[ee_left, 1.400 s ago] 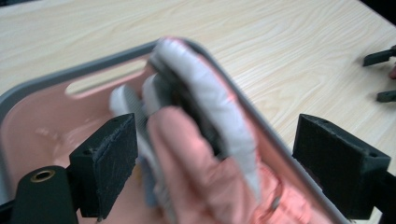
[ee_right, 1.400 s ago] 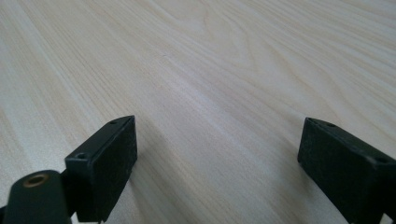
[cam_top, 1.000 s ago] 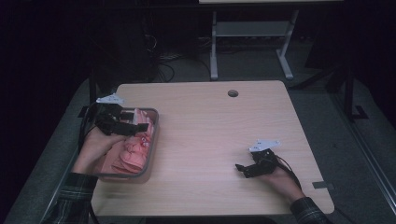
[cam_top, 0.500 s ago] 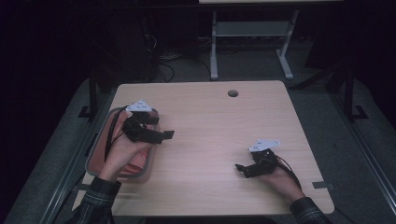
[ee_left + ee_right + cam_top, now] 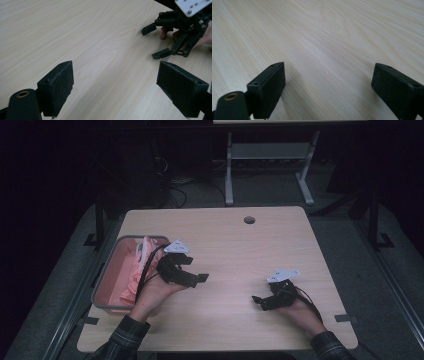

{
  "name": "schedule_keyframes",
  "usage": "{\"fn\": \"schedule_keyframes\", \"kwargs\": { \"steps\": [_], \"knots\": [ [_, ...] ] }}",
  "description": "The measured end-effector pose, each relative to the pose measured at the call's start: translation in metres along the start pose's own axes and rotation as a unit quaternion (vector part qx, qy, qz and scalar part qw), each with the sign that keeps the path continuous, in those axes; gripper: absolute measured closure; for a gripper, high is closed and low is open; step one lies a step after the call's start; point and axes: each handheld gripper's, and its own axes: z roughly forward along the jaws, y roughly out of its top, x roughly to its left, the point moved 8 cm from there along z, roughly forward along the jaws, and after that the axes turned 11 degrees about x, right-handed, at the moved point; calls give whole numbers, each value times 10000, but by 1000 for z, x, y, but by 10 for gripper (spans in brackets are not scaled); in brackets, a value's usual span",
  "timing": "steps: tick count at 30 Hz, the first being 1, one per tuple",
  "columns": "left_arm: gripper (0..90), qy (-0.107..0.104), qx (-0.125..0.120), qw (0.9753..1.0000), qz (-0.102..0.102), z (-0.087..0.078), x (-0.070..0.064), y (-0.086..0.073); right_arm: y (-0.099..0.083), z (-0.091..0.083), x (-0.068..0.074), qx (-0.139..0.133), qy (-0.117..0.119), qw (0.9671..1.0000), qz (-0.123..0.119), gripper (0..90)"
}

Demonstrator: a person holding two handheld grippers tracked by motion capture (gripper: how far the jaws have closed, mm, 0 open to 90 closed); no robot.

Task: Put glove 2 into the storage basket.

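A grey tray (image 5: 101, 275) at the table's left edge holds crumpled pink cloth (image 5: 131, 281) with a white piece (image 5: 142, 251) at its far end. My left gripper (image 5: 196, 270) hovers just right of the tray over bare wood, open and empty, jaws pointing right. In the left gripper view its pads (image 5: 60, 87) stand wide apart above the table, and the right gripper (image 5: 153, 41) shows farther off, open. My right gripper (image 5: 257, 303) rests low near the front right, jaws pointing left. Its own view shows the right gripper (image 5: 328, 87) open over plain wood.
The light wooden table (image 5: 225, 240) has a round cable hole (image 5: 249, 220) near its far edge. A white metal stand (image 5: 270, 155) is on the dark floor behind the table. The person's sleeves enter from the bottom.
The left gripper has swung rightward from above the tray and its cloth to the bare wood beside it, holding nothing. The right gripper has stayed still.
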Motion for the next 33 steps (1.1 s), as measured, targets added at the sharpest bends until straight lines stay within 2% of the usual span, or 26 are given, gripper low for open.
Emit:
{"fn": "schedule_keyframes", "kwargs": {
  "steps": [12,17,24,33],
  "knots": [
    [137,-152,256,9994,197,37,-21,-13,0,0,0,1,0,10000,-2,112],
    [137,-114,313,9989,326,49,-26,-19,0,0,0,2,1,10000,-1,112],
    [137,-111,336,9986,387,64,-34,-26,0,0,0,3,1,10000,-6,112],
    [136,26,506,9968,622,89,-40,-37,0,0,0,6,2,10000,-2,112]
  ]
}}
